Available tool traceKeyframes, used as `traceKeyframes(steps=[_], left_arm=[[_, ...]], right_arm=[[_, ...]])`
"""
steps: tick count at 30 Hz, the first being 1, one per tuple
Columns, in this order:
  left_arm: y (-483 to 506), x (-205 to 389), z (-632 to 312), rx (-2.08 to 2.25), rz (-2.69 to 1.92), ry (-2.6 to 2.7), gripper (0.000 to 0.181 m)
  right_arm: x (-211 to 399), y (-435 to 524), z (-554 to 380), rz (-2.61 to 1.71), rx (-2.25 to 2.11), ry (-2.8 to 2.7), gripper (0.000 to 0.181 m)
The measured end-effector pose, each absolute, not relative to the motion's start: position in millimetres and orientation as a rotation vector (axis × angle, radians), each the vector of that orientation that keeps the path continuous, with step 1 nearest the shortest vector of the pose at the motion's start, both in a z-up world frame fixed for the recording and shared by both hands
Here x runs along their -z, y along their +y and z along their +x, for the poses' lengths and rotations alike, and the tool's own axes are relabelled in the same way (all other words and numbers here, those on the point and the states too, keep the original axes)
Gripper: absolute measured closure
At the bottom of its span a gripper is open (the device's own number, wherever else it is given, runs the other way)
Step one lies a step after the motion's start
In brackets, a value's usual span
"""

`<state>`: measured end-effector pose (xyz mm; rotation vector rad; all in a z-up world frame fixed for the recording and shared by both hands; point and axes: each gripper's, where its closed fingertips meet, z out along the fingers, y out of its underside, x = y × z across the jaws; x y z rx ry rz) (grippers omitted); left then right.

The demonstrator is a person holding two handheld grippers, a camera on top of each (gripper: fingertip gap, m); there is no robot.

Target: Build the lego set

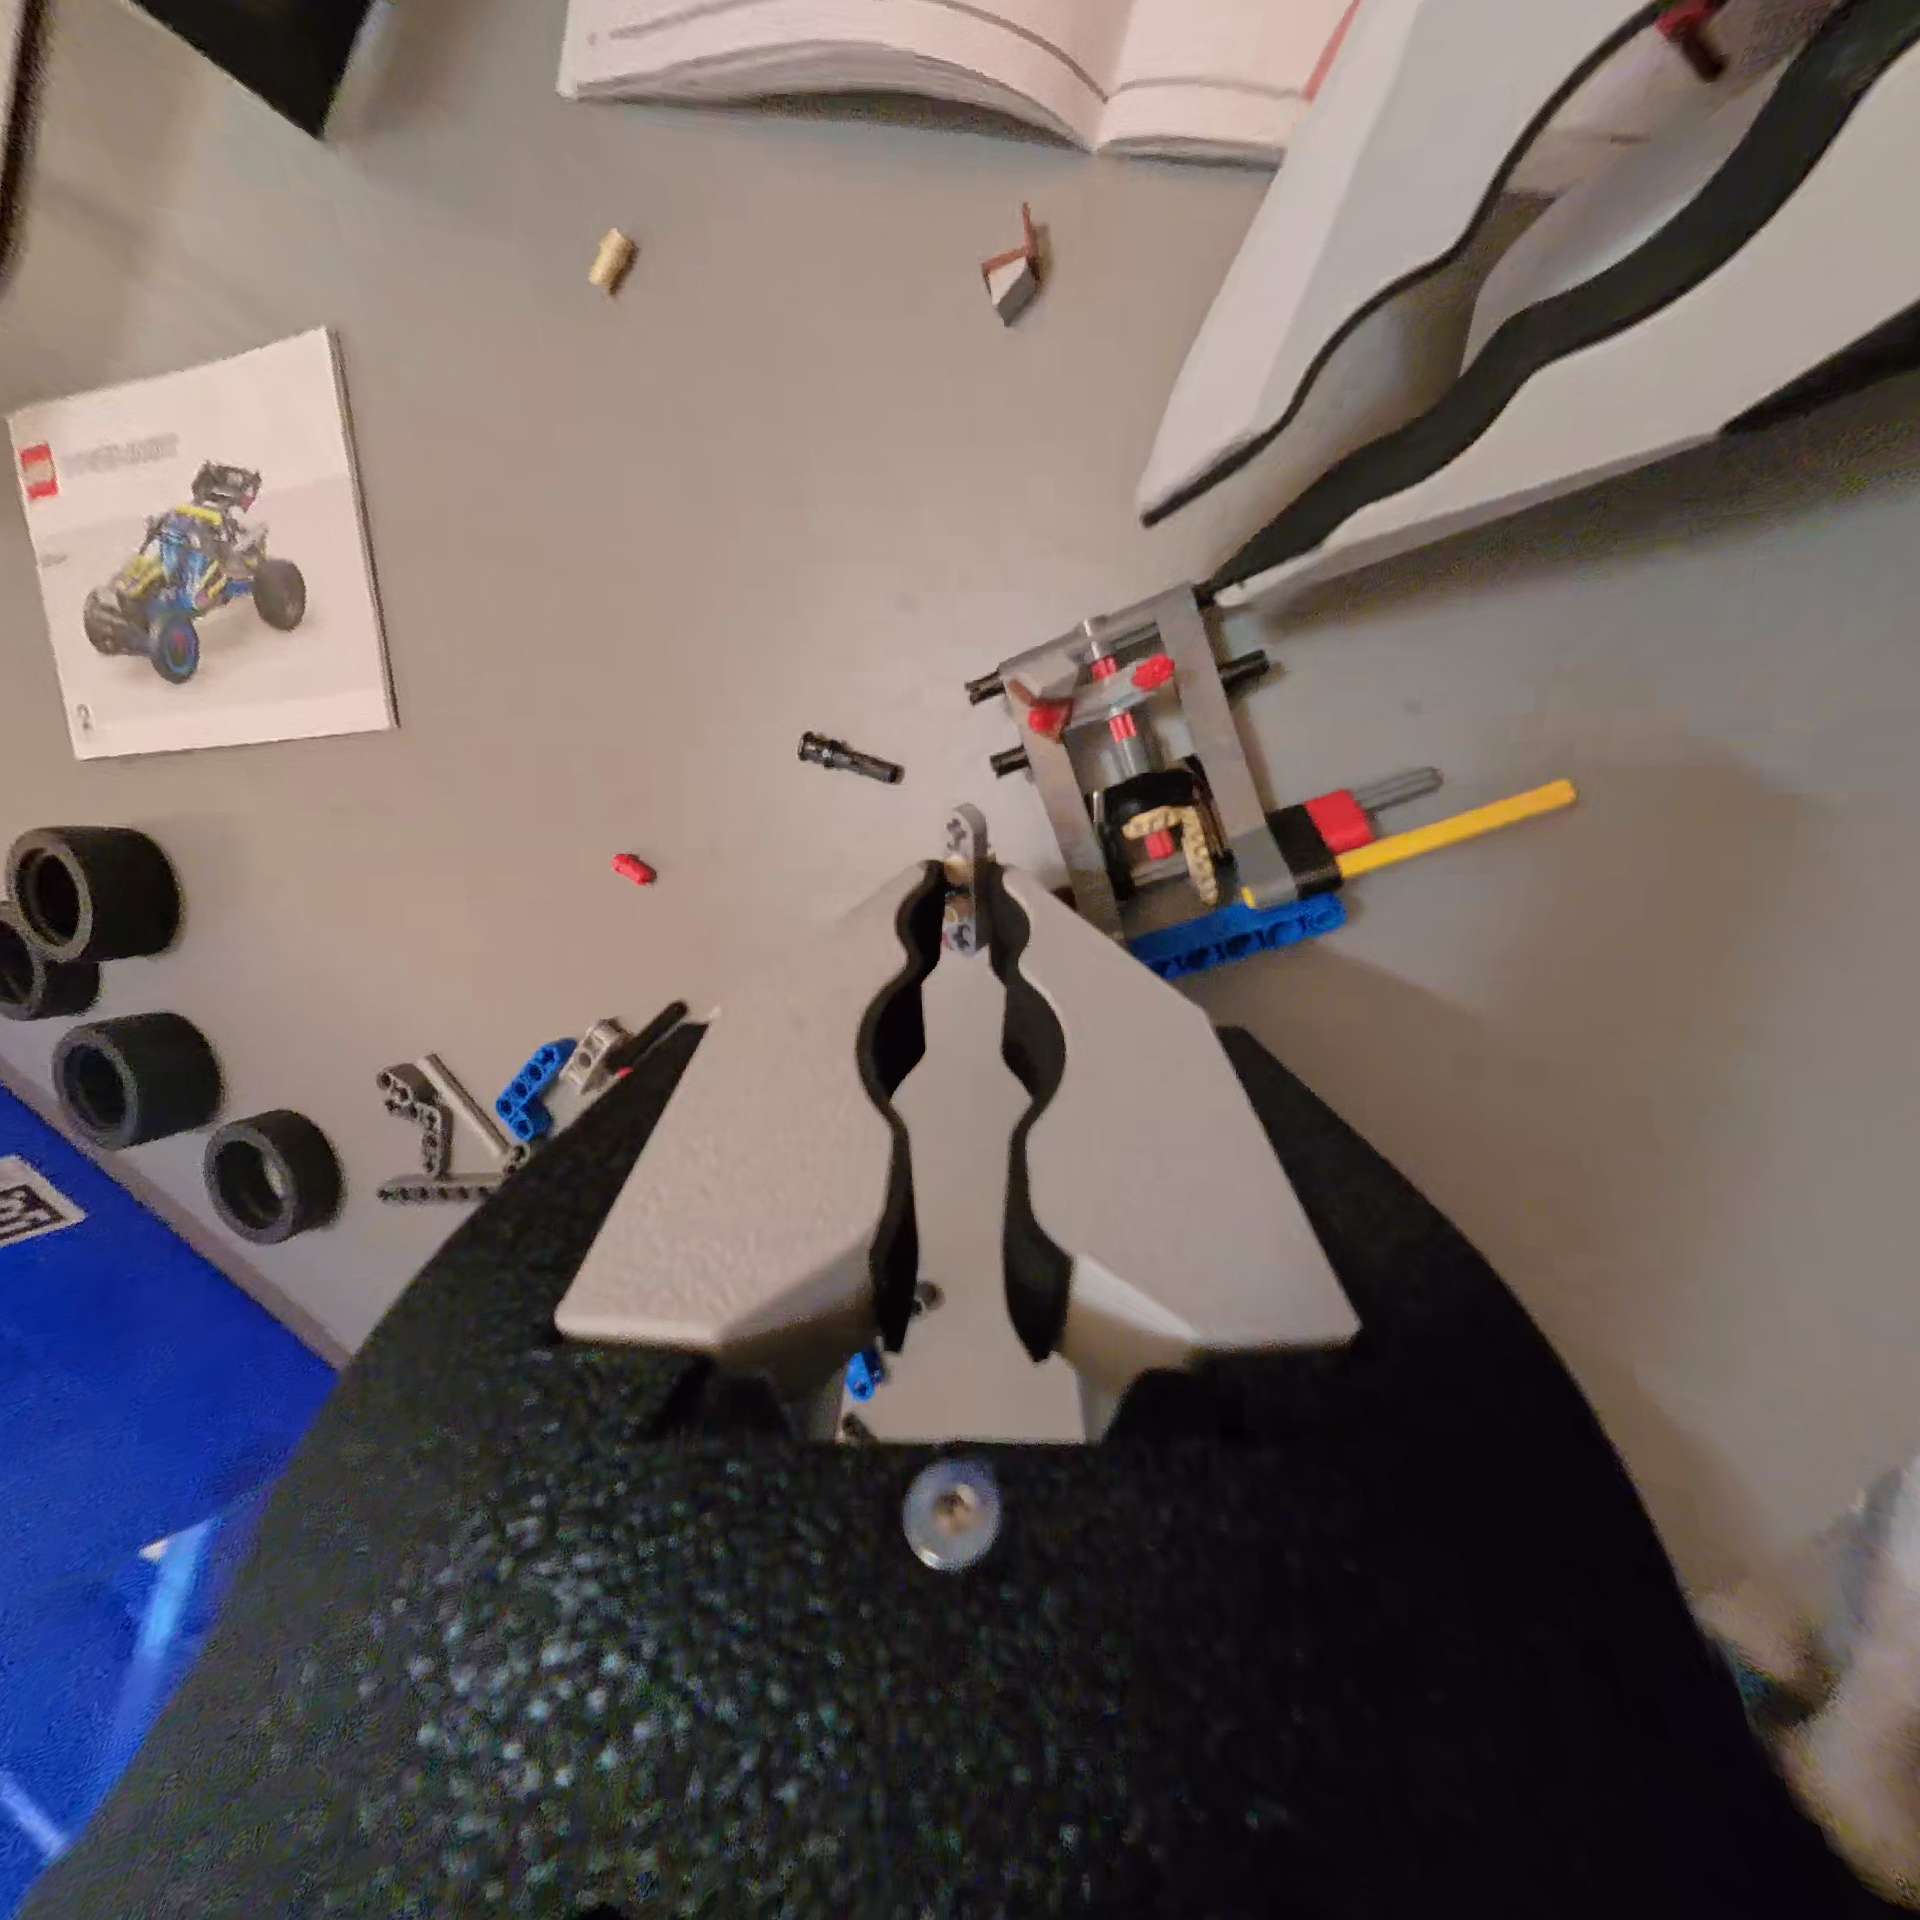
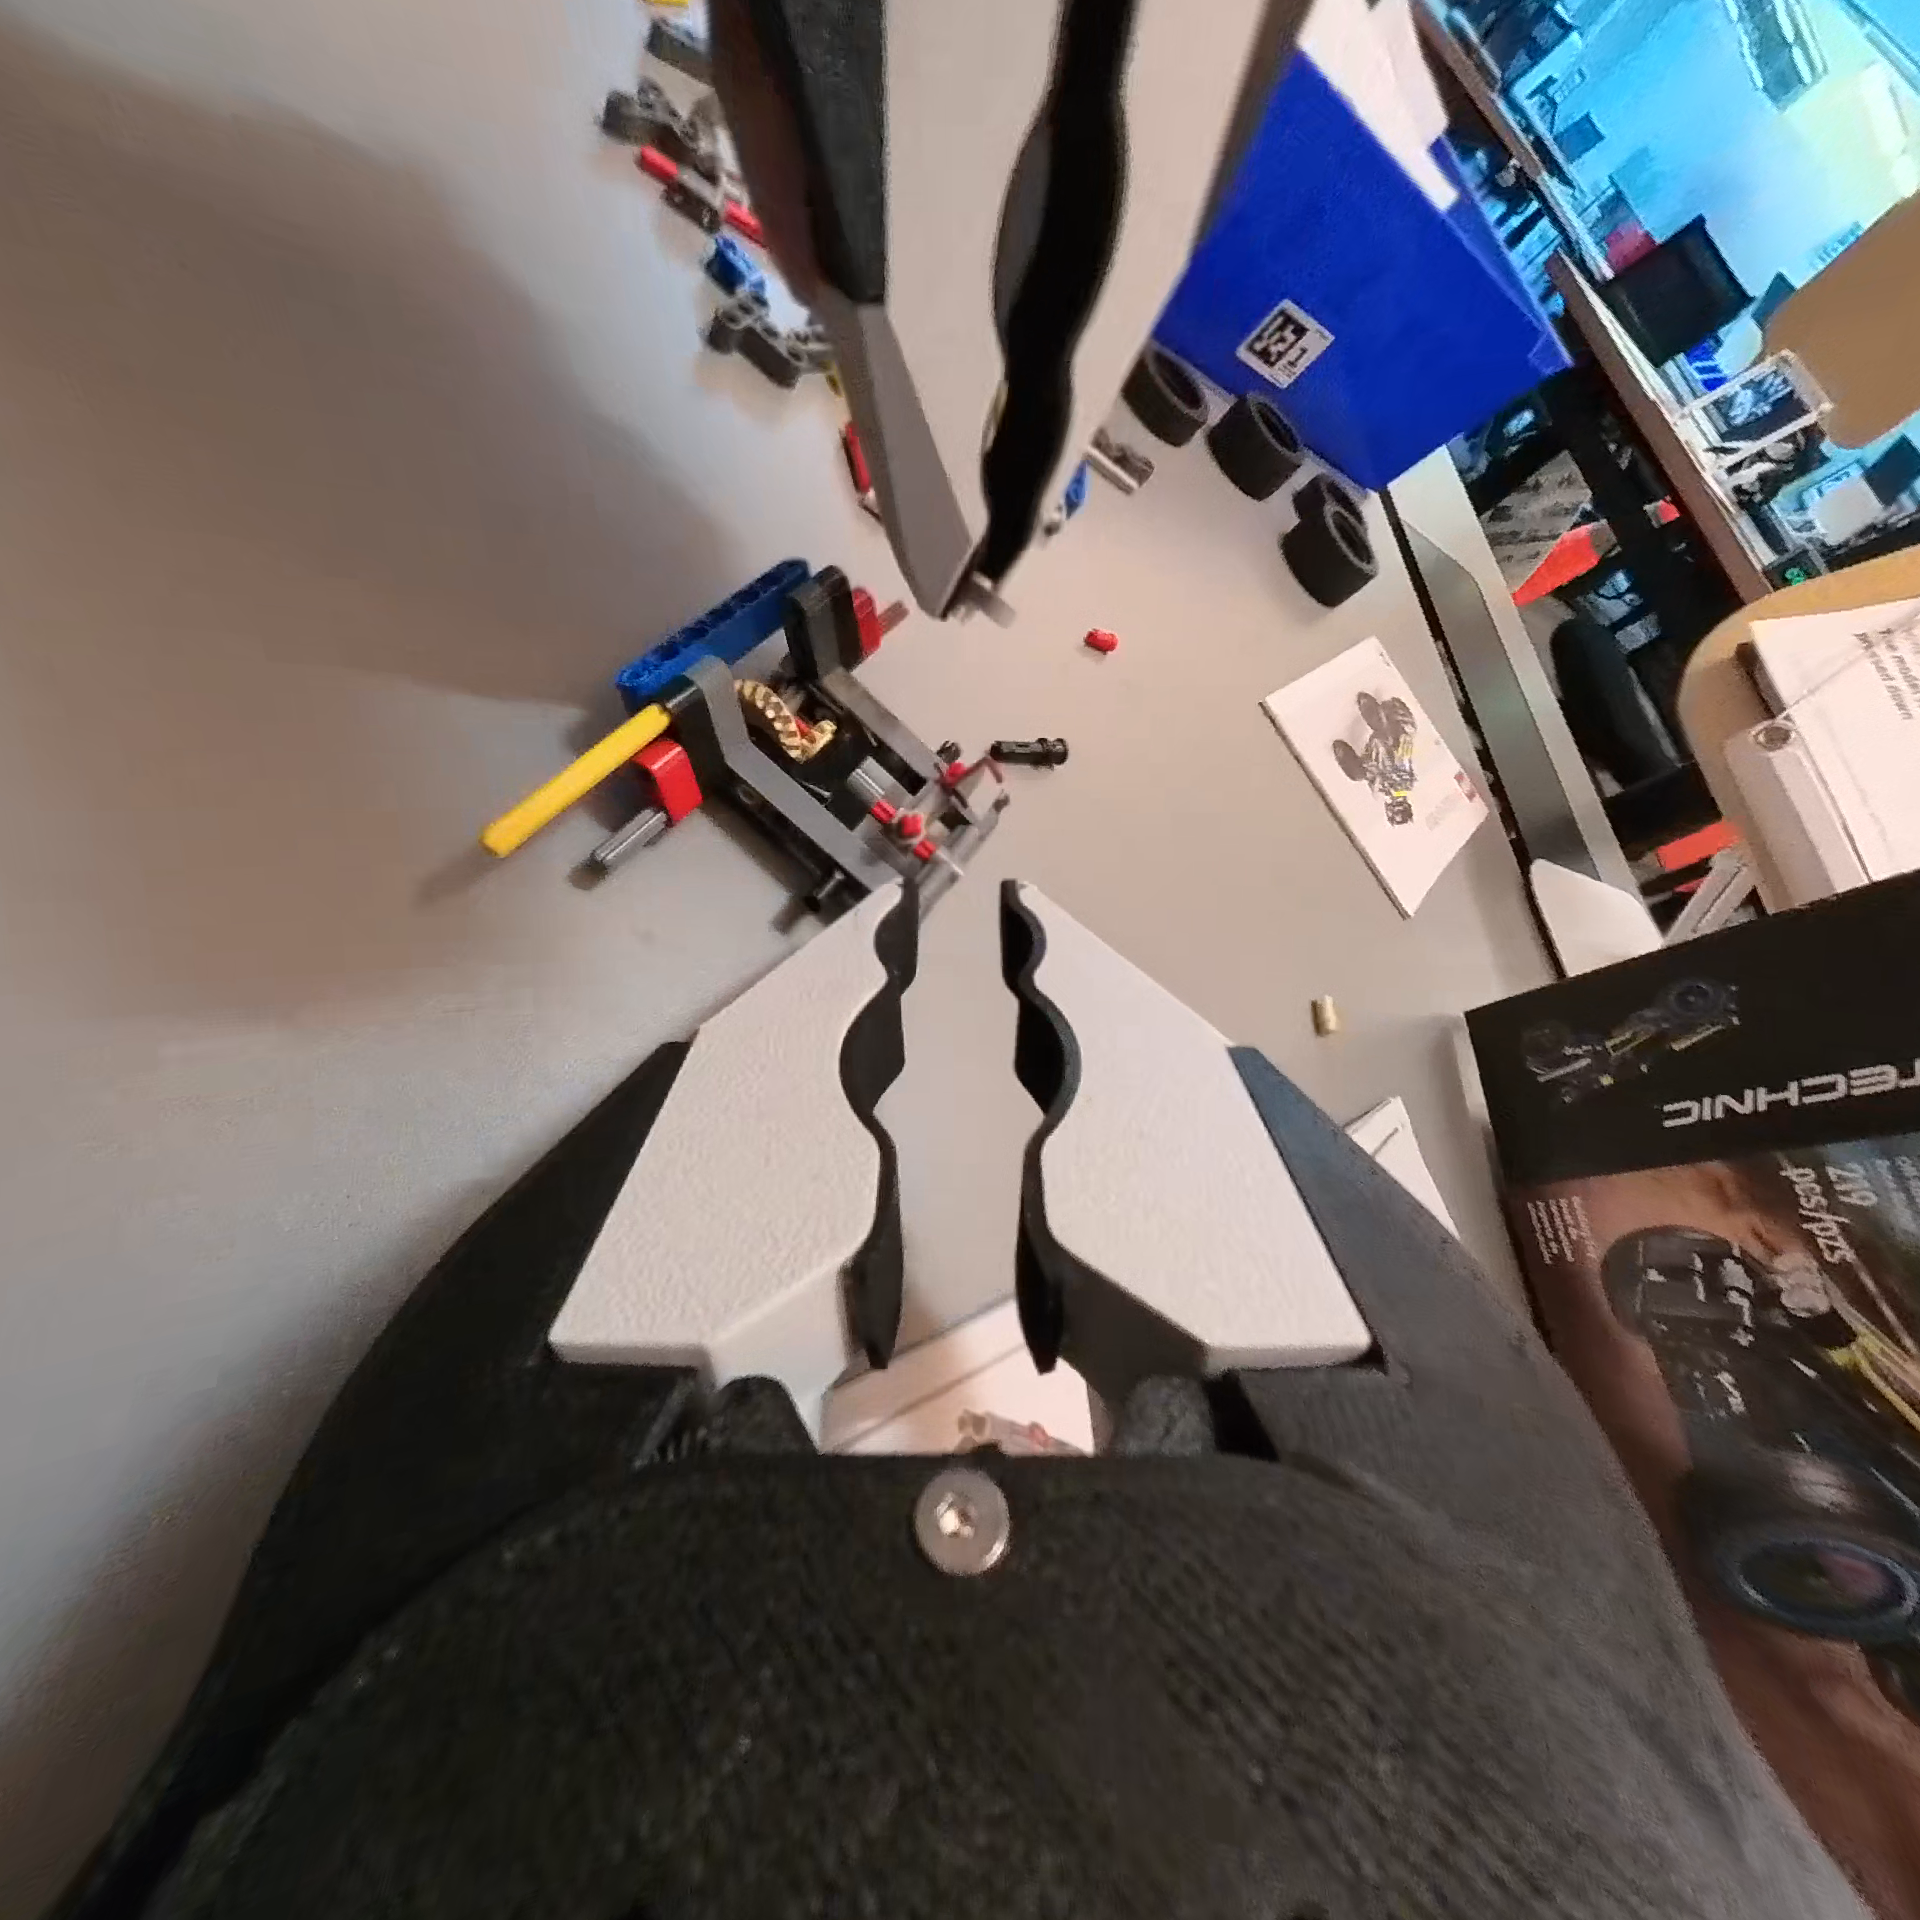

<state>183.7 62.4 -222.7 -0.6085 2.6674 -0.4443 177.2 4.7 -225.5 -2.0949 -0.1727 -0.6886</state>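
The part-built Lego frame point(image 1: 1153, 790), grey with a blue beam, a yellow axle and tan gears, lies on the grey table; it also shows in the right wrist view point(image 2: 790, 748). My left gripper point(image 1: 966, 883) is shut on a small grey Lego piece point(image 1: 968, 831) and holds it just left of the frame. In the right wrist view this gripper point(image 2: 977, 603) hangs above the frame. My right gripper point(image 2: 958, 899) is open a little and empty, its tips at the frame's near end. It comes in from the top right in the left wrist view point(image 1: 1195, 551).
A black pin point(image 1: 847, 758), a small red piece point(image 1: 632, 868) and a tan piece point(image 1: 611, 260) lie loose. Black tyres point(image 1: 135, 1081), loose beams point(image 1: 468, 1112), a booklet point(image 1: 203, 540) and a blue bin point(image 1: 104, 1403) are left. An open manual point(image 1: 935, 62) is behind. The set's box point(image 2: 1714, 1247) is at right. The gap from one gripper's tips to the other's is roughly 7 centimeters. The left tips stand about 6 centimeters off the black pin point(image 1: 847, 758). It turns up in the right wrist view point(image 2: 1030, 753) as well.
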Motion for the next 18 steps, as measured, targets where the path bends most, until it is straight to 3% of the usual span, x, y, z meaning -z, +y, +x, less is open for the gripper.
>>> traceKeyframes(steps=[10,18], left_arm=[[61.5,223.2,166.8,0.751,-0.661,2.473,0.176],[64.1,224.5,166.5,0.893,-0.693,2.388,0.176]], right_arm=[[199.2,21.0,179.5,-1.973,0.292,-0.002,0.176],[234.9,30.9,190.4,-2.185,0.252,-0.046,0.181]])
